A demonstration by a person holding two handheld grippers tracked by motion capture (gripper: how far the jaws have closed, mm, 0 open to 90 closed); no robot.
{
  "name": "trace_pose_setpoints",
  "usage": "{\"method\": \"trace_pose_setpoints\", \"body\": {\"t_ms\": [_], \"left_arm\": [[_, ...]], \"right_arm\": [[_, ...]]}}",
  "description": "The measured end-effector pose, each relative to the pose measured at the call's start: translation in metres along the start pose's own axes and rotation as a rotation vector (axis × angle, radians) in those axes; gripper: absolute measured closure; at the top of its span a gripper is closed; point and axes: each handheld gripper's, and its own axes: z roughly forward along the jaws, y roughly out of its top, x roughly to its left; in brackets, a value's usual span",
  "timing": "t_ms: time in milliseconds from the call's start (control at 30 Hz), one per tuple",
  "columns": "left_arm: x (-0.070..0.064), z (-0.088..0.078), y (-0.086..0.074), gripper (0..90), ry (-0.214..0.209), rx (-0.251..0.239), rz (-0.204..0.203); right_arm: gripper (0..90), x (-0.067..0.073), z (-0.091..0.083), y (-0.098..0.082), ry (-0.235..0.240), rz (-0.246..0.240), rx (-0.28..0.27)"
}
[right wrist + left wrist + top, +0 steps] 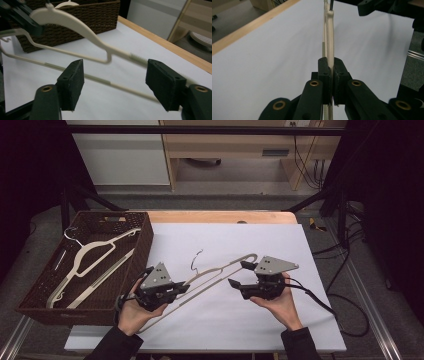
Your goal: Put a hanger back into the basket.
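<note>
High view: at the near edge of the table (pixel 220 216), which is covered by a white sheet (pixel 260 320), two hands come in from below. The left tongs (pixel 181 289) are clamped on a cream hanger (pixel 215 272), gripping its arm on the near-left part. The left gripper view shows the two black jaws pressed flat against either side of the thin hanger (pixel 329 37), which runs straight away from them above the sheet.

The right tongs (pixel 234 283) stand open just beside the hanger's right portion. In the right gripper view their jaws are spread wide apart, and the hanger (pixel 75 25) crosses in front of them, its lower bar passing across the gap; whether either jaw touches it I cannot tell.

The hanger's dark hook (pixel 196 260) points away from the person.

Farther off on the left, a brown wicker basket (pixel 145 240) holds another pale hanger (pixel 92 252) lying flat inside.
</note>
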Motion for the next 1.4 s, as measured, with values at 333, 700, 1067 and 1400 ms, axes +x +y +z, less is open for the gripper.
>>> {"method": "trace_pose_setpoints", "body": {"t_ms": [333,700,1067,1400], "left_arm": [[0.009,-0.039,0.031,86.5,0.062,-0.038,0.003],[0.056,-0.082,0.044,86.4,0.152,-0.061,-0.03],[0.109,-0.106,0.021,86.4,0.197,-0.06,-0.088],[0.149,-0.123,-0.005,86.4,0.265,-0.038,-0.132]], "right_arm": [[17.3,-0.016,-0.027,-0.023,-0.089,0.101,-0.015],[13.1,-0.03,-0.042,-0.044,-0.157,0.164,-0.012],[11.0,-0.033,-0.042,-0.051,-0.183,0.183,0.002],[10.9,-0.034,-0.039,-0.052,-0.177,0.18,0.016]]}}
